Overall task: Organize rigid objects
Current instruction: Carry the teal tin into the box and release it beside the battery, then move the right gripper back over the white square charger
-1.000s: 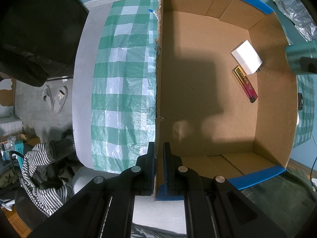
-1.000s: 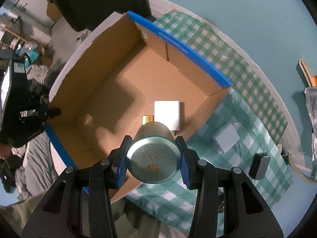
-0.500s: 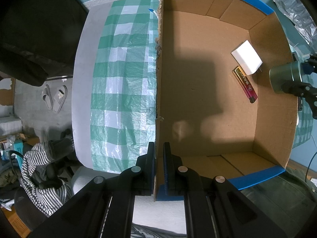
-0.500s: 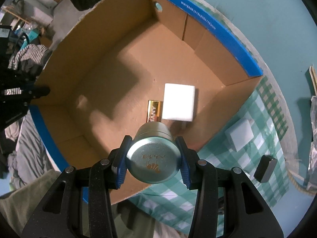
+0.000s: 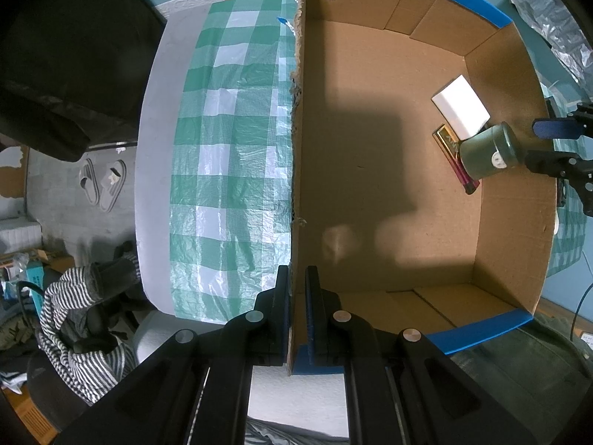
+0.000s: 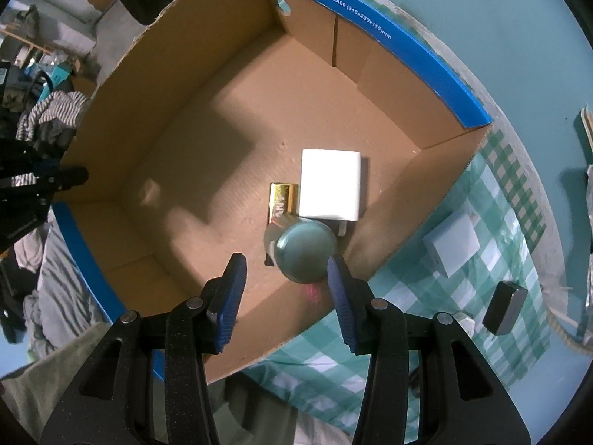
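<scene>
The green canister (image 6: 304, 251) has left the right gripper (image 6: 285, 294): a second ago it sat clamped between the blue pads above the cardboard box (image 6: 389, 42), and now it lies inside the box, partly over the gold-and-pink bar (image 6: 282, 197) and just beside the white block (image 6: 330, 184). The jaws have just been opening and stand apart, clear of the canister on both sides. The left gripper (image 5: 296, 307) is pinched shut on the box's wall, steadying it. This placement looks done, so the right hand is free for the next piece. Outside the box, on the checked cloth (image 6: 481, 259) past the wall nearest the canister, a white square (image 6: 454, 246) and a dark block (image 6: 504, 307) lie unsorted.
</scene>
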Tool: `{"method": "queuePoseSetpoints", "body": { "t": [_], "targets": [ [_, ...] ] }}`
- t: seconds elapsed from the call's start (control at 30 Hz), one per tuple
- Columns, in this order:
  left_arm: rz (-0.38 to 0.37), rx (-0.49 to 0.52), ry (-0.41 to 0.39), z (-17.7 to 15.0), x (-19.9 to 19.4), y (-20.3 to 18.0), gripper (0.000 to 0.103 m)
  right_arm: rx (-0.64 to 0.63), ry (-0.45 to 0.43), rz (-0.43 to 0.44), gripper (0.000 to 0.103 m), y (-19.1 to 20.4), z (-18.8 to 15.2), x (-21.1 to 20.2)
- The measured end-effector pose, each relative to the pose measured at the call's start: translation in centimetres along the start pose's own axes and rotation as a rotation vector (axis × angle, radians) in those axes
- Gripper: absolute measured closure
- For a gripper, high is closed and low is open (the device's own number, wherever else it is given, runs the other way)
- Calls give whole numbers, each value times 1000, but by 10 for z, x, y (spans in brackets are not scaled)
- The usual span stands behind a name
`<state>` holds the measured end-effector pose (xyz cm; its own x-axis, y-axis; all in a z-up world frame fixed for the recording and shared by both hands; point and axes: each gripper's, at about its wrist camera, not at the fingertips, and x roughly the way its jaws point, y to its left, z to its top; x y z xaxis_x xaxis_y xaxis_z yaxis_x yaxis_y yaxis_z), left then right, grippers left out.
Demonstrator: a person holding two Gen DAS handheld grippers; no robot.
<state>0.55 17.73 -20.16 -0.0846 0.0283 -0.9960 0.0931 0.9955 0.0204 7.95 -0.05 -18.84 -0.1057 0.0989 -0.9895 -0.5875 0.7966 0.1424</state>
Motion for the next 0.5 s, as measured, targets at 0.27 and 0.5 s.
{"method": "queuePoseSetpoints", "body": {
  "t": [0.27, 0.5],
  "targets": [
    [1, 0, 1, 0, 0, 0, 96, 6, -34, -2, 48, 3, -1, -14],
    [5, 7, 0, -2, -2, 0, 96, 22, -60, 1, 47, 1, -2, -26]
  ]
}}
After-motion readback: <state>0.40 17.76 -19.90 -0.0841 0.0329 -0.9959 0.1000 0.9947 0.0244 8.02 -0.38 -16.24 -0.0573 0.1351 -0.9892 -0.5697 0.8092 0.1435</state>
